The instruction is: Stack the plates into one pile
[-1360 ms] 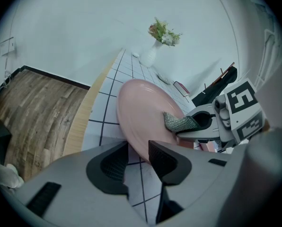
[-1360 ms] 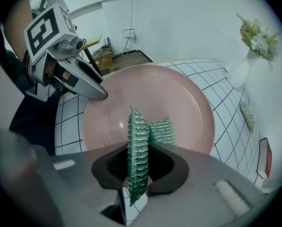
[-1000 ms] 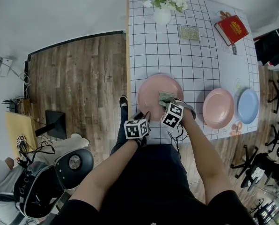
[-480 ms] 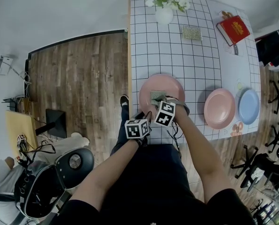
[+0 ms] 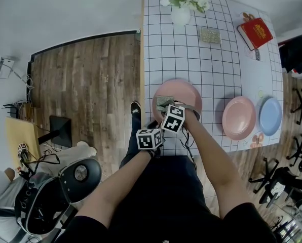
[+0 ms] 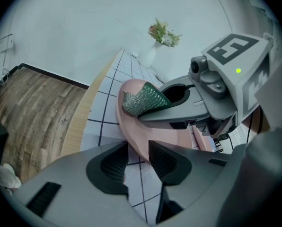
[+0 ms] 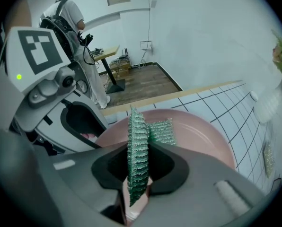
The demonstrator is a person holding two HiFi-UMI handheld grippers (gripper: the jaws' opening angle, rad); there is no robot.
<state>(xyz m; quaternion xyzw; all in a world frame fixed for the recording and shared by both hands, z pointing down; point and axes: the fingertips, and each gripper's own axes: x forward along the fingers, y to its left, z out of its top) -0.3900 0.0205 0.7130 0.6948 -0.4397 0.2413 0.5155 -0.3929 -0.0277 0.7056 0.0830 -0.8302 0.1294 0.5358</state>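
A pink plate (image 5: 184, 91) lies near the table's front left corner. My left gripper (image 5: 158, 125) is shut on its near rim; in the left gripper view the rim (image 6: 131, 131) runs in between the two pads. My right gripper (image 5: 166, 106) hangs over the plate's left part, shut on a green scouring cloth (image 5: 163, 103). The cloth (image 7: 137, 155) stands on edge between its jaws, its far end lying on the plate (image 7: 198, 136). A second pink plate (image 5: 238, 117) and a blue plate (image 5: 270, 115) lie side by side at the right.
On the white grid tablecloth (image 5: 191, 54) a vase of flowers (image 5: 181, 6) stands at the far edge, with a small green mat (image 5: 210, 35) and a red book (image 5: 256, 32) to its right. The table's left edge (image 5: 142, 59) borders wooden floor. Office chairs (image 5: 298, 105) stand at the right.
My right gripper has carried the green cloth leftward across the pink plate, from its right-middle to its left part. The left gripper and the plate have stayed put.
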